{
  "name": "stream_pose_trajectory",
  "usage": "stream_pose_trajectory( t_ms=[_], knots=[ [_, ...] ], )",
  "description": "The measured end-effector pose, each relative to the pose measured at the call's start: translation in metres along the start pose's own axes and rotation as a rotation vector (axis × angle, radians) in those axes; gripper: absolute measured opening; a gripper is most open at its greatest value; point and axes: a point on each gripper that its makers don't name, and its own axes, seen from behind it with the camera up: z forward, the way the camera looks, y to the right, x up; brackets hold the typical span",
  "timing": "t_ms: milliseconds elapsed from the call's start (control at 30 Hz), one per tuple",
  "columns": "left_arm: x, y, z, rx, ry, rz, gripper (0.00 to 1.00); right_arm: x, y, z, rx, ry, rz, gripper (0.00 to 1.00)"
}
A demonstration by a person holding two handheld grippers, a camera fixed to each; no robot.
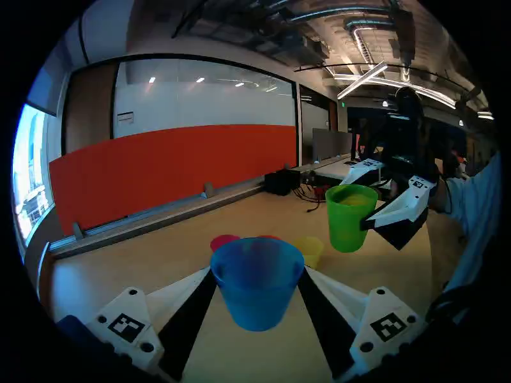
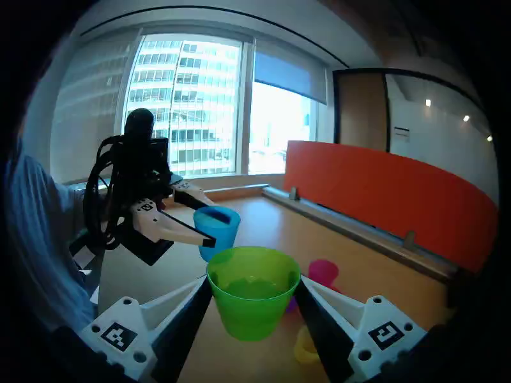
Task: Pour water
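Observation:
My left gripper is shut on a blue cup, held upright above the wooden table. Farther off to the right, my right gripper holds a green cup upright at about the same height. In the right gripper view, the right gripper is shut on the green cup, which has liquid inside. Beyond it to the left, the left gripper holds the blue cup. The two cups are apart.
On the table below lie a pink cup and a yellow cup; the pink cup and yellow cup also appear under the green one. An orange wall panel runs along the table's far side. A sleeve is at left.

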Motion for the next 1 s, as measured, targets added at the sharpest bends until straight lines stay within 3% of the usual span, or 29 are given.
stream_pose_trajectory(
  t_ms=[1000],
  knots=[
    [-0.057, 0.006, 0.018, -0.055, -0.149, -0.002, 0.87, -0.053, -0.006, 0.016, 0.077, -0.174, -0.032, 0.9]
  ],
)
